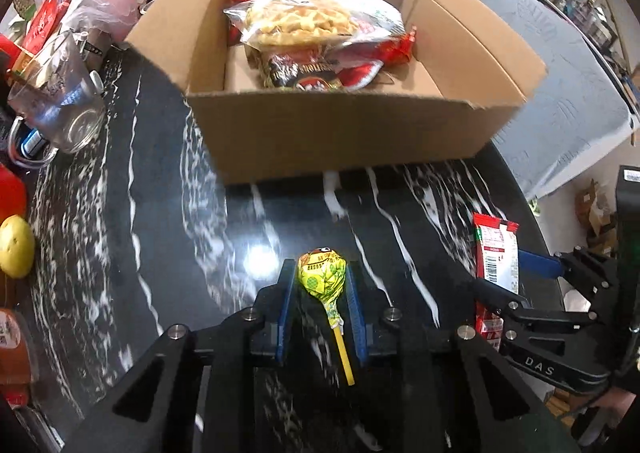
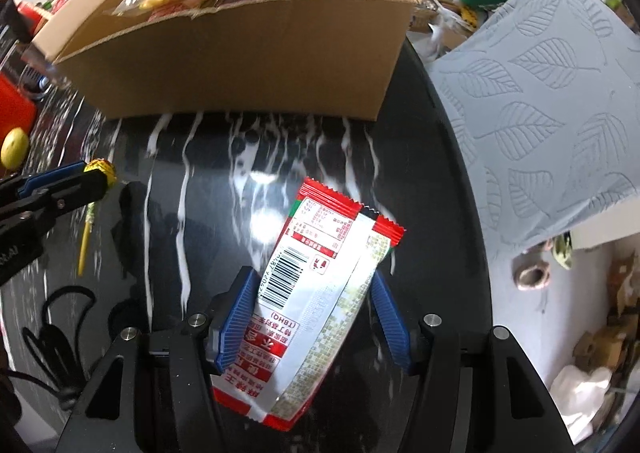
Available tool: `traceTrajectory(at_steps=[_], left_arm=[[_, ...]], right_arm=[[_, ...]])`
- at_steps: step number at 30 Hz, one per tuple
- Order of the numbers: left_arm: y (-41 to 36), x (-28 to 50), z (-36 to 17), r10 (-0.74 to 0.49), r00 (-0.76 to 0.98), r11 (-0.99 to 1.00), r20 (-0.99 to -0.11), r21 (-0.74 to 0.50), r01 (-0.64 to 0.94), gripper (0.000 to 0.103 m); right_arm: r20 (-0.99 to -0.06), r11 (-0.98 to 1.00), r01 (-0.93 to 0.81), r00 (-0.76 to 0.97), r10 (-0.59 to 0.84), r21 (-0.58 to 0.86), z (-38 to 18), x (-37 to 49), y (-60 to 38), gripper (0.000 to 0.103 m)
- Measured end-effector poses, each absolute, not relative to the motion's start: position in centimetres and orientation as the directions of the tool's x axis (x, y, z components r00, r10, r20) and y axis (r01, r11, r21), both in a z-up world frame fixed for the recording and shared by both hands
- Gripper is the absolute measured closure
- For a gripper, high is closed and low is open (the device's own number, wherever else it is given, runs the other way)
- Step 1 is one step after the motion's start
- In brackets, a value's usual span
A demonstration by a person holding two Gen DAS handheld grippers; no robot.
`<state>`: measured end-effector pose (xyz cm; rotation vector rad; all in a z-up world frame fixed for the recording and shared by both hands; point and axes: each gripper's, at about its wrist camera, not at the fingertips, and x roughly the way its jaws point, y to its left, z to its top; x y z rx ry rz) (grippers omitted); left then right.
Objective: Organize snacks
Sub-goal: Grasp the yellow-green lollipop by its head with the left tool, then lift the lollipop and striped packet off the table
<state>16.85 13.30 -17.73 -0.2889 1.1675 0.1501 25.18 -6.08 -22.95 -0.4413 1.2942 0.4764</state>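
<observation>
Between the left gripper's [image 1: 322,285] jaws a lollipop [image 1: 321,273] is clamped; the right gripper's [image 2: 312,317] jaws squeeze a red snack packet [image 2: 320,285]. Ahead of both, the cardboard box [image 1: 340,129] on the tabletop [image 1: 160,233] already holds several snacks; these two remain, I judge.

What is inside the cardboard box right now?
The cardboard box holds a heap of snack packets: a clear bag of waffles on top, red wrappers and a dark packet beside it. Whatever lies beneath the heap is covered.
</observation>
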Motion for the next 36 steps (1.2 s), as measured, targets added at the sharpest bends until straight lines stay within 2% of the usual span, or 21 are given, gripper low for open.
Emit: traceTrajectory(at_steps=[9,12,16,18,20,23,24,25,26,36], left_arm=[[11.2,13.1,-16.1,-0.066,0.365,0.964,-0.929,-0.153,-0.217,0.079],[10.7,11.0,-15.2,-0.076,0.368,0.966,-0.927,-0.159,-0.202,0.079],[10.0,10.3,-14.5,-0.073,0.38,0.971,-0.922,-0.153,-0.183,0.079],[10.0,10.2,-14.4,-0.067,0.384,0.972,-0.921,-0.147,-0.181,0.079],[9.9,10.0,-14.4,-0.06,0.384,0.973,-0.921,-0.14,-0.184,0.079],[10.0,9.8,-14.4,-0.051,0.384,0.974,-0.922,-0.132,-0.187,0.079],[10.0,9.6,-14.4,-0.048,0.385,0.974,-0.922,-0.129,-0.188,0.079],[10.0,9.5,-14.3,-0.046,0.385,0.974,-0.922,-0.127,-0.189,0.079],[10.0,9.4,-14.3,-0.041,0.392,0.974,-0.919,-0.123,-0.188,0.079],[9.7,8.8,-14.2,-0.049,0.386,0.976,-0.921,-0.126,-0.176,0.079]], right_arm=[[-0.98,0.768,-0.639,0.17,0.1,-0.033,-22.8,21.3,-7.5,0.043],[-0.985,0.783,-0.622,0.153,0.084,-0.03,-22.6,20.5,-7.8,0.039],[-0.99,0.815,-0.578,0.13,0.059,-0.028,-22.8,20.0,-8.1,0.028],[-0.99,0.817,-0.576,0.132,0.058,-0.028,-22.8,19.5,-8.1,0.028],[-0.99,0.809,-0.587,0.136,0.047,-0.043,-23.0,19.0,-7.9,0.021],[-0.985,0.813,-0.581,0.159,0.06,-0.045,-23.0,18.6,-8.1,0.02],[-0.984,0.815,-0.577,0.168,0.063,-0.046,-22.9,18.5,-8.1,0.021],[-0.981,0.816,-0.576,0.181,0.073,-0.046,-22.7,18.3,-8.2,0.03],[-0.976,0.818,-0.573,0.202,0.081,-0.051,-22.3,18.0,-8.2,0.05],[-0.976,0.832,-0.555,0.173,0.129,0.012,-21.4,17.8,-8.6,0.056]])
